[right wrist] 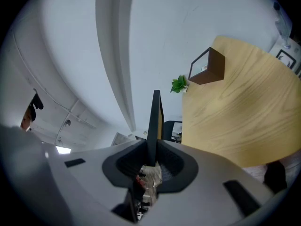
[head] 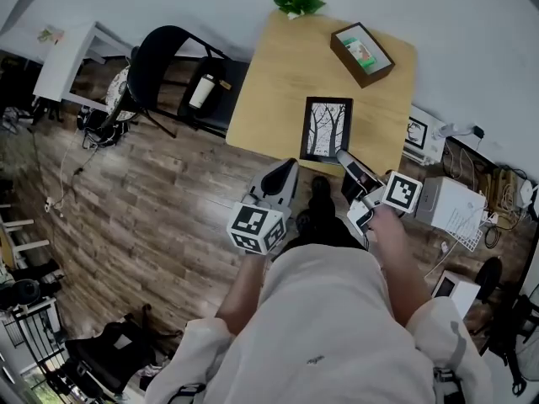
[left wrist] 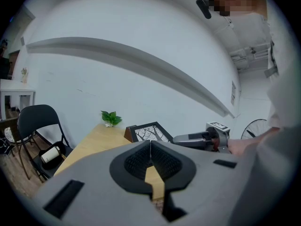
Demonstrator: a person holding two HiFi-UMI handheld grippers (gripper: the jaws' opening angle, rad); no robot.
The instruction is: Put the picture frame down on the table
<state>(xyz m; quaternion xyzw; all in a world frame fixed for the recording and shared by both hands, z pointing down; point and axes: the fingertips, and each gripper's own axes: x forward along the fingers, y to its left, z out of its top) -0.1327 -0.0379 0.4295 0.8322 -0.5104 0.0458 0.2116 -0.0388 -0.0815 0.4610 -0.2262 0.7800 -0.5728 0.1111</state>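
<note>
The right gripper is clamped on the picture frame. Its two jaws pinch the frame's near edge, and in the right gripper view the frame runs straight out from between them, seen edge-on. In the head view the right gripper grips the picture frame at its near right corner. The black frame and its black-and-white tree print extend ahead and a little to the left of the tips, over the near half of the wooden table. In the left gripper view the picture frame looks tilted, with the face turned up. Whether its far edge touches the table cannot be told.

The left gripper has its jaws pressed together with nothing between them. It hangs just beside the right gripper, short of the table's near edge, and the left gripper points toward the frame.

Beyond the frame a brown open box sits toward the far right of the tabletop, well apart from the frame. A small green plant stands at the far edge. Off the table's left side is a black chair with a white roll lying on its seat.
</note>
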